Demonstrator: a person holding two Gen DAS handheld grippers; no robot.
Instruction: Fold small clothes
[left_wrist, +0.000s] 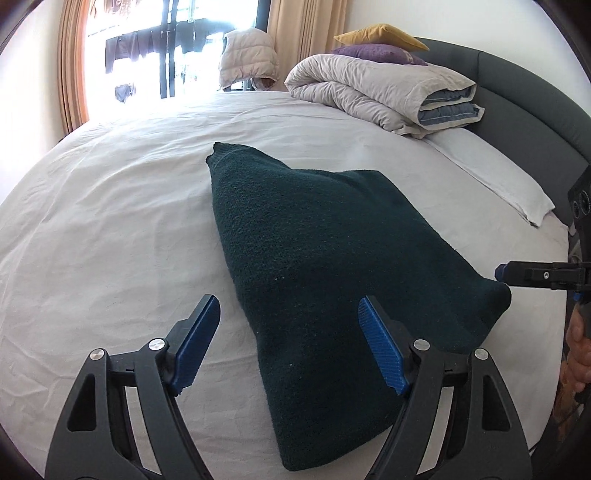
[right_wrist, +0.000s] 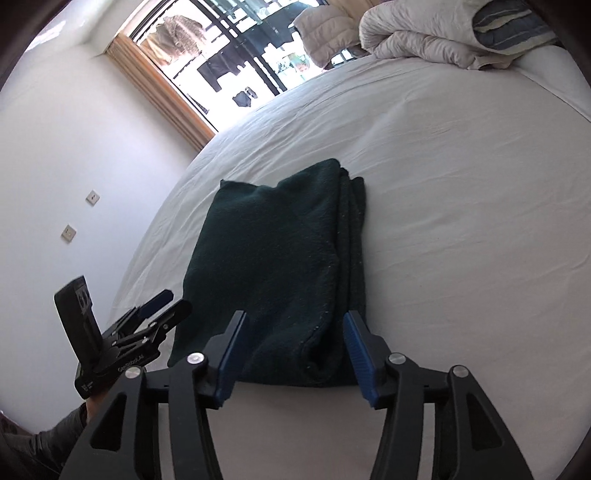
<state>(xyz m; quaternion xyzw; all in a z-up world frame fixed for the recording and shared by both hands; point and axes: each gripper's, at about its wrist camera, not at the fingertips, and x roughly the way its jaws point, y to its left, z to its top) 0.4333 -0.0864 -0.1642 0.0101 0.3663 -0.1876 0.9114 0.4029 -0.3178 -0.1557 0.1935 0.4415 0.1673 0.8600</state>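
A dark green garment (left_wrist: 314, 240) lies folded into a long thick bundle on the white bed sheet (left_wrist: 110, 221). My left gripper (left_wrist: 288, 301) hangs open over its near left edge; the left pad is above bare sheet and the right pad above the cloth, neither pressing. In the right wrist view the same garment (right_wrist: 273, 251) shows its stacked layers along the right side. My right gripper (right_wrist: 294, 314) stands open above its near end with nothing clamped. The left gripper (right_wrist: 176, 300) shows at the bundle's left corner, and the right gripper (left_wrist: 502, 273) pokes in by the right corner.
A rolled duvet (left_wrist: 380, 92) with a yellow pillow (left_wrist: 380, 35) and a purple pillow (left_wrist: 373, 51) sits at the bed's far end by the grey headboard (left_wrist: 524, 110). A flat white pillow (left_wrist: 491, 173) lies at the right. A bright window (left_wrist: 155, 66) is behind. Wide sheet surrounds the garment.
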